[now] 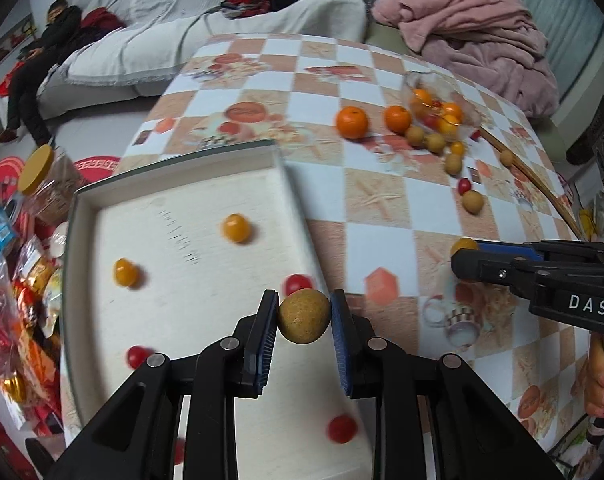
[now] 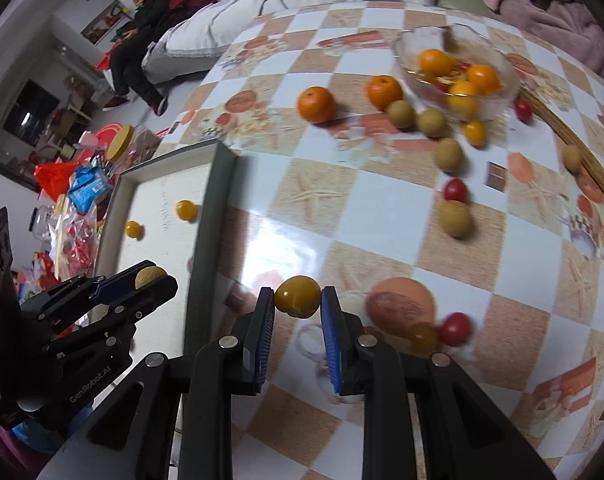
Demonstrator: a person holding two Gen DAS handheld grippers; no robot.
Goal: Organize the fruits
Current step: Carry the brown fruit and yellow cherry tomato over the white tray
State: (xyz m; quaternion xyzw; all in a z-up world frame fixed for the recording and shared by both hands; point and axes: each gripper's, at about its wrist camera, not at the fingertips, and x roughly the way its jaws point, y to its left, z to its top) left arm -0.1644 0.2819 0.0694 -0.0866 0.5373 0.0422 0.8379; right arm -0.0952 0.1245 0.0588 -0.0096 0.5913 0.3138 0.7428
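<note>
While both grippers hold fruit | left gripper [image 1: 304,316] clamps a brown longan [image 1: 304,315] directly above the tray [image 1: 174,184], release lies straight below | right gripper [image 2: 298,298] pinches a yellow tomato [image 2: 297,296] over the desk [image 2: 294,216], tray to its left.

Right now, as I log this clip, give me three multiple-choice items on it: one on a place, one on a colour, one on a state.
1. Where does the glass bowl stand?
A. in the tray
B. on the checked tablecloth
C. on the sofa

2. What colour is the fruit in the right gripper?
A. yellow
B. red
C. green

3. How is the left gripper?
A. open, nothing in it
B. shut on a brown longan
C. shut on an orange

Key: 1 B, the bowl sits on the checked tablecloth, far from the tray. 2 A, a yellow tomato sits between its pads. 3 B, its pads pinch the brown longan.
</note>
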